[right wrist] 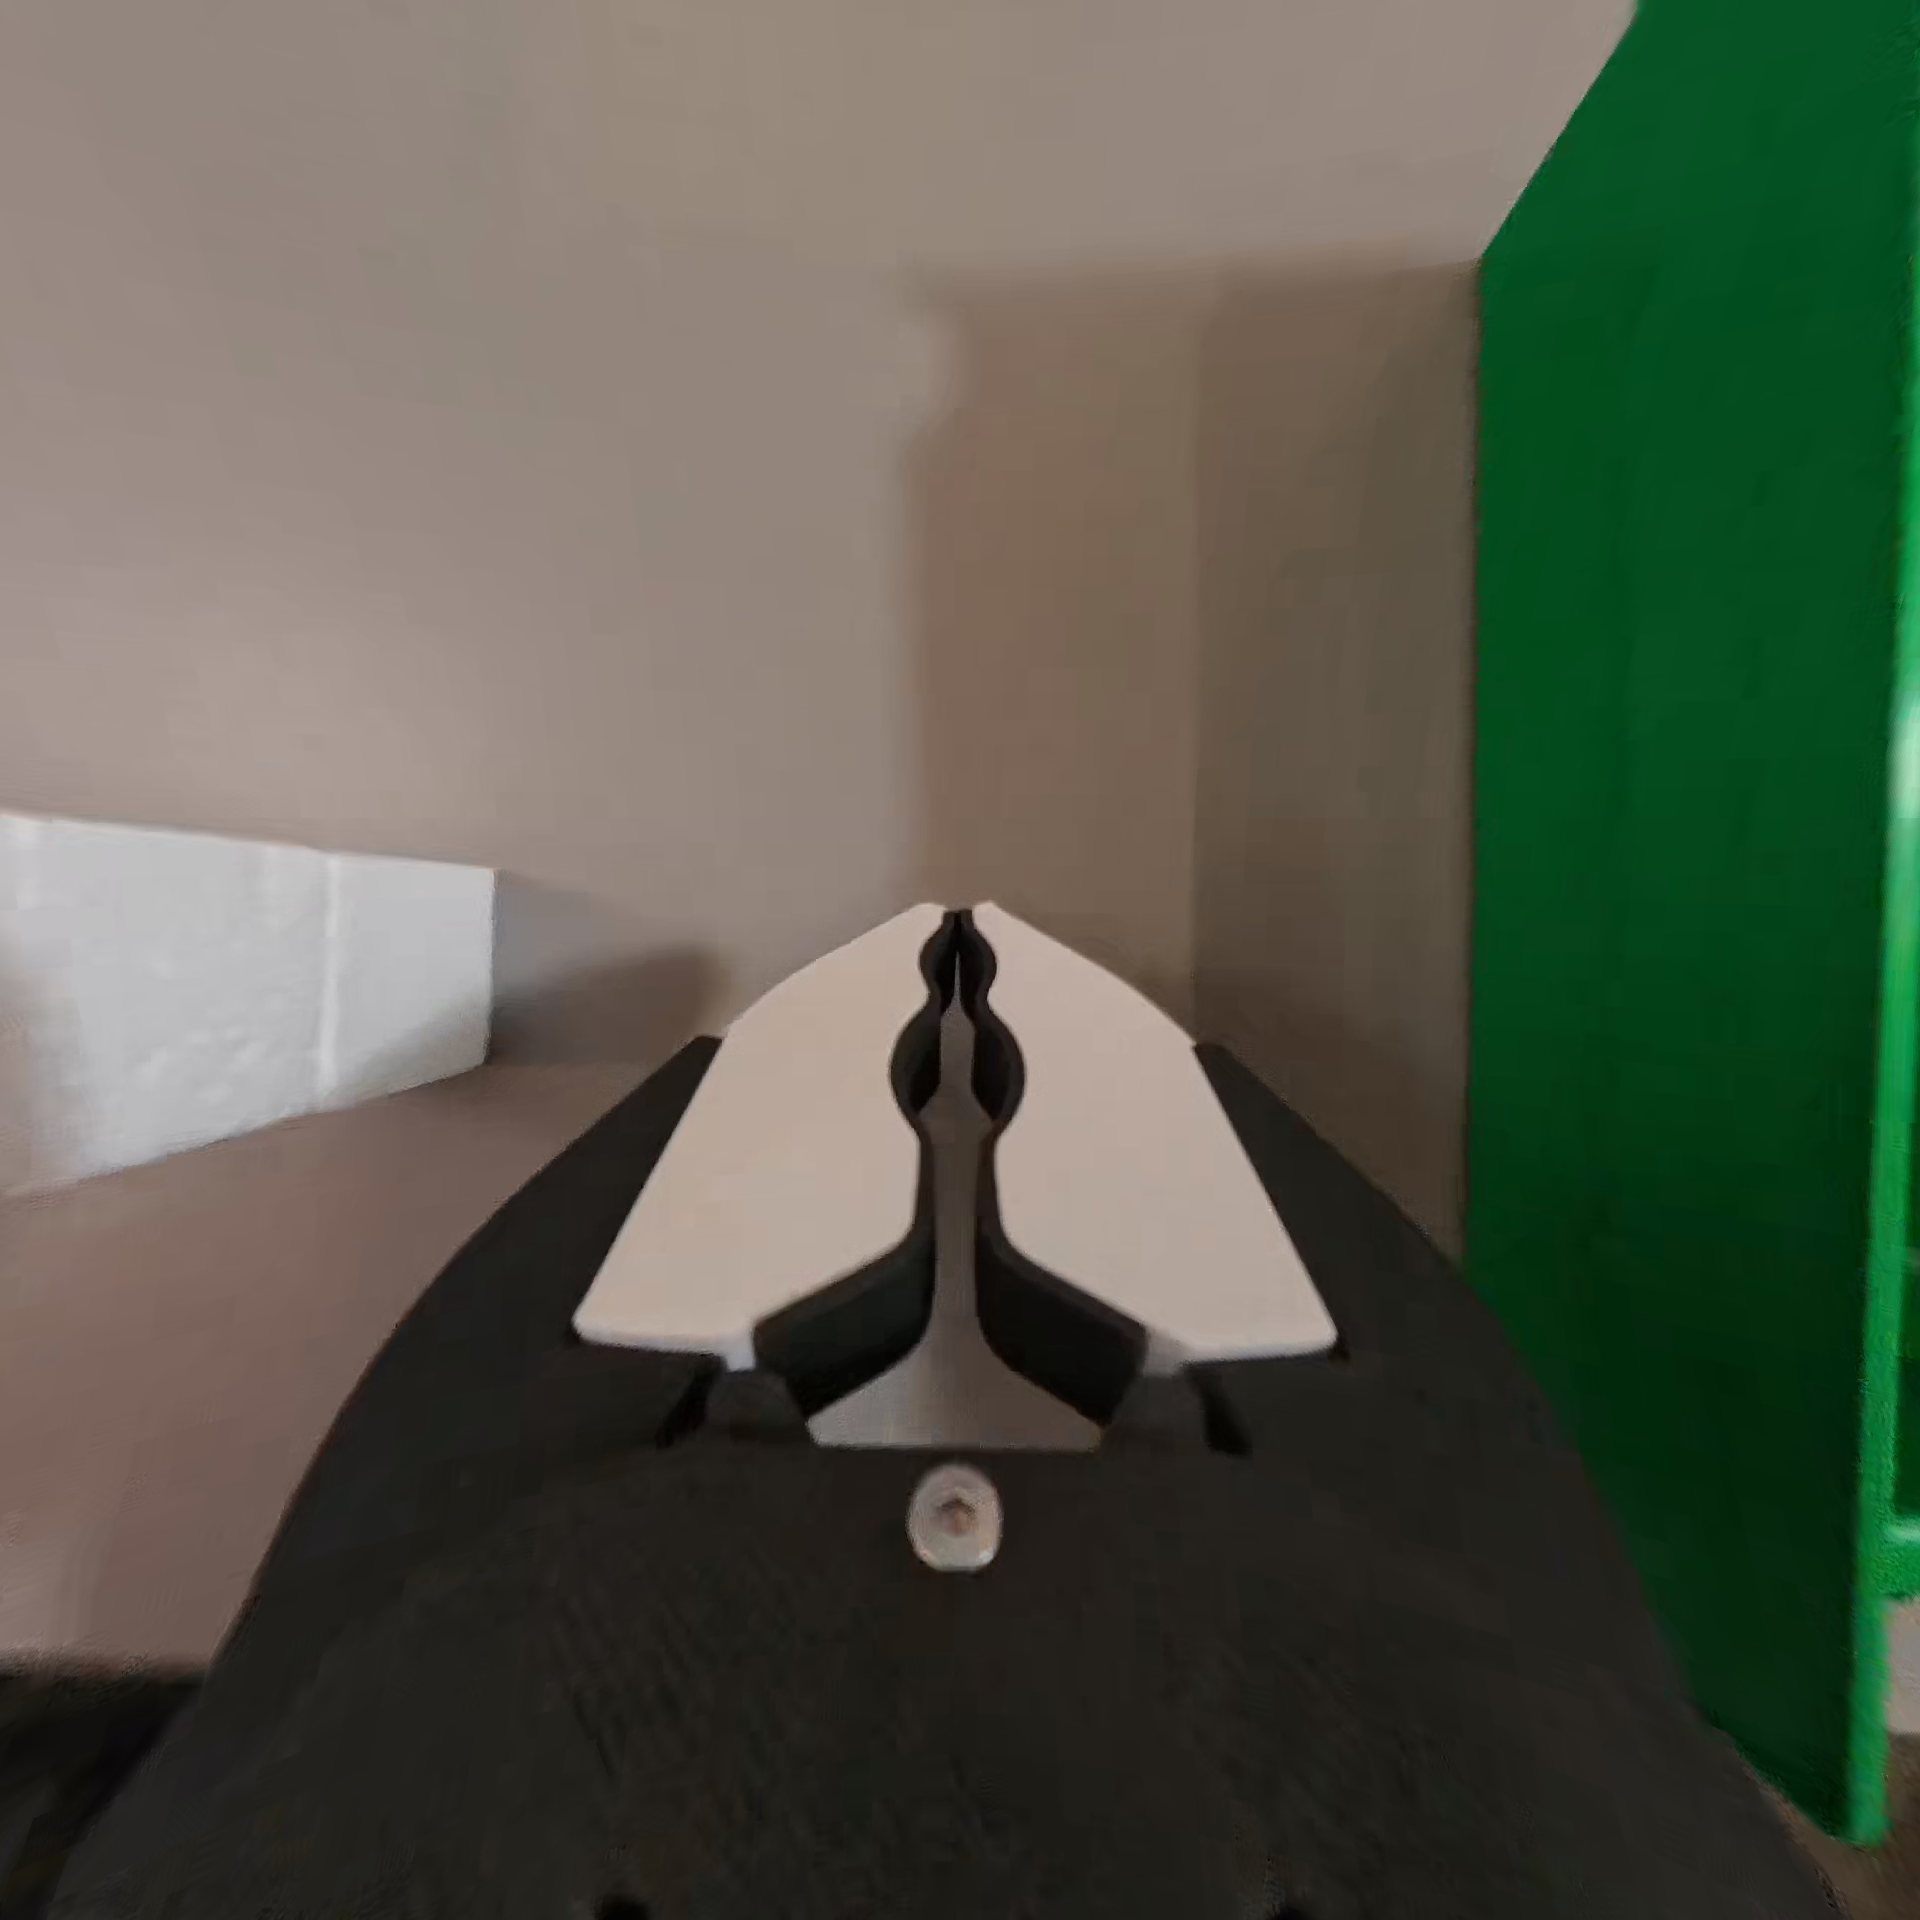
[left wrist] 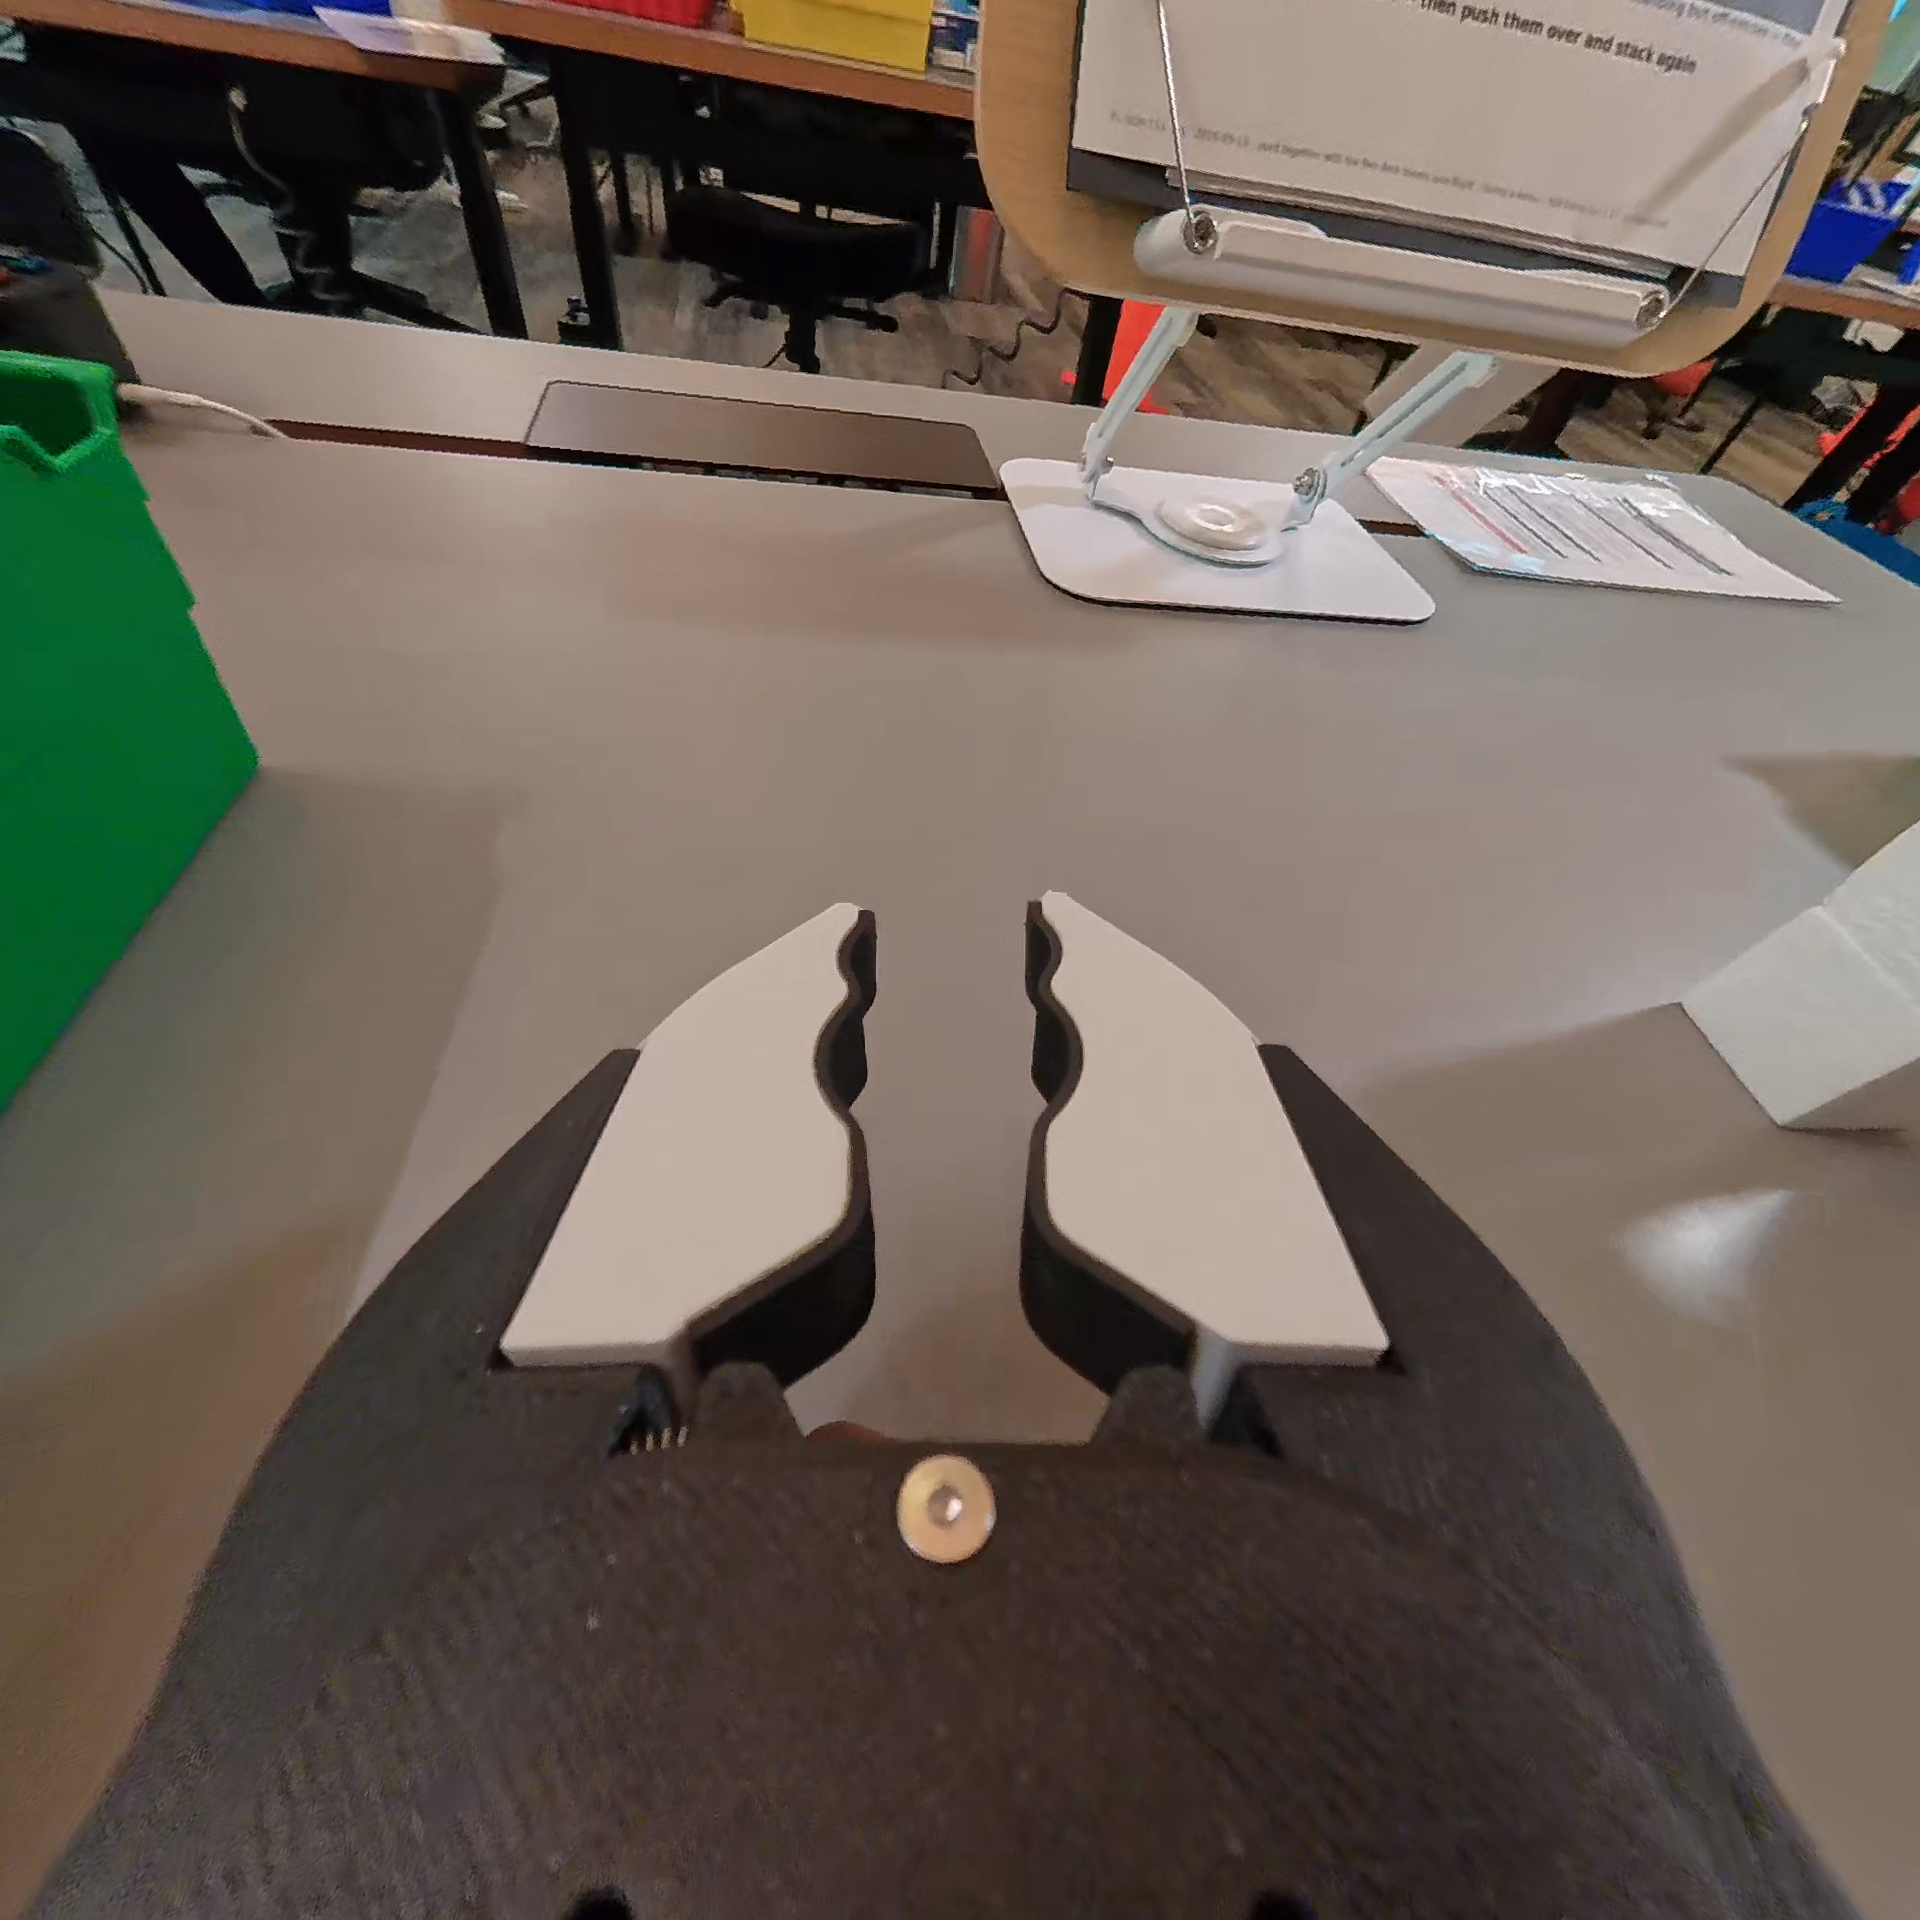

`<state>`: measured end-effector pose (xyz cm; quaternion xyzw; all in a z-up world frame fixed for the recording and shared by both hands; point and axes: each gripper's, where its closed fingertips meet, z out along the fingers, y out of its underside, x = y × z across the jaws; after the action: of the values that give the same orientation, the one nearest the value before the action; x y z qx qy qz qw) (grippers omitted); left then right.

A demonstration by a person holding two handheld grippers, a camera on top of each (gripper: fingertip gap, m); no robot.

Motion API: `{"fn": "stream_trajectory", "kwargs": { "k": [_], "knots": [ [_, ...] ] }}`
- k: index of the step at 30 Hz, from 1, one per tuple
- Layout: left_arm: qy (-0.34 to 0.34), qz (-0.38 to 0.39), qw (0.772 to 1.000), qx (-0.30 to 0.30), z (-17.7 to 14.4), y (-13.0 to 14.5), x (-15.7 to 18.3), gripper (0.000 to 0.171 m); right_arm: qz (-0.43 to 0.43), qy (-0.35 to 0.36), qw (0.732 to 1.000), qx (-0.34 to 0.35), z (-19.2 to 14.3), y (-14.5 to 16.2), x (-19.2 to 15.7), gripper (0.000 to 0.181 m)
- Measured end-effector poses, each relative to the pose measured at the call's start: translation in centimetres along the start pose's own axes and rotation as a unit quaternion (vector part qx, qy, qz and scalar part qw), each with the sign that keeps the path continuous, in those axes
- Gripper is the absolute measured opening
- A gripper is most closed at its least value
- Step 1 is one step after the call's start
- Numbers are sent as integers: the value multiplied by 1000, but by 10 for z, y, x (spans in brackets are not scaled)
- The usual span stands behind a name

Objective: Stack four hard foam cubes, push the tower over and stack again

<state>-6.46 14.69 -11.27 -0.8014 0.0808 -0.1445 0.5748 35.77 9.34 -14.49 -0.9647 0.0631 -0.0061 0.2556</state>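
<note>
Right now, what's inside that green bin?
Cannot tell. The left view shows only the green bin from outside, its notched rim and wall; the right view shows a blurred green side. Its interior is hidden.

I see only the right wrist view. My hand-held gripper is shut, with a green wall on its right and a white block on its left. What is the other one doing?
Observer: The left hand-held gripper is open and holds nothing; only bare grey table lies under it.
Operator: Is the green thing a box?
Observer: It looks like an open green bin, with a notched rim visible in the left wrist view.
Operator: What is beyond my view?
Observer: A document stand holding a printed sheet stands at the far side of the table, with a laminated sheet lying beside it.
</note>
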Motion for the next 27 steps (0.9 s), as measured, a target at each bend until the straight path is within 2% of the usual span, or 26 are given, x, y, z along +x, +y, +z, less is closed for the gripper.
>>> {"fn": "stream_trajectory", "kwargs": {
  "k": [1, 4, 6, 9, 11, 13, 14, 17, 20, 23, 25, 27],
  "knots": [
    [-6, 3, 1000, 2, -3, 0, -3, 28, -7, -10, 1000, -28, -3, 2, -3, 0],
    [-21, -1, 1000, 2, -9, 2, -11, 28, -30, 12, 998, -53, -4, 5, -10, 0],
    [-27, -12, 1000, -3, -12, 5, -17, 29, -32, -5, 997, -74, 7, 9, -26, 0],
    [-40, -16, 999, -4, -21, 8, -25, 30, -46, 7, 991, -124, 30, 24, -37, 0],
    [-52, -12, 999, -1, -28, 9, -31, 29, -59, -52, 987, -141, 35, 25, -68, 0],
    [-62, -12, 998, 0, -34, 10, -38, 29, -56, -190, 974, -112, 21, 9, -126, 0],
    [-65, -14, 998, -1, -36, 11, -41, 29, -63, -208, 971, -96, 14, 0, -141, 0],
    [-79, -26, 997, -3, -44, 14, -50, 30, -112, -149, 981, -53, 7, -20, -142, 0],
    [-90, -40, 995, 11, -54, 10, -60, 29, -109, -160, 980, -42, 2, -26, -139, 0],
    [-110, -56, 992, 21, -58, 7, -71, 29, -86, -155, 984, -21, 2, -33, -119, 0],
    [-114, -65, 991, 28, -59, 5, -74, 30, -64, -153, 986, 12, 5, -40, -102, 0],
    [-123, -67, 989, 41, -59, -1, -76, 30, -38, -185, 980, 66, 4, -49, -93, 0]
  ]
}}
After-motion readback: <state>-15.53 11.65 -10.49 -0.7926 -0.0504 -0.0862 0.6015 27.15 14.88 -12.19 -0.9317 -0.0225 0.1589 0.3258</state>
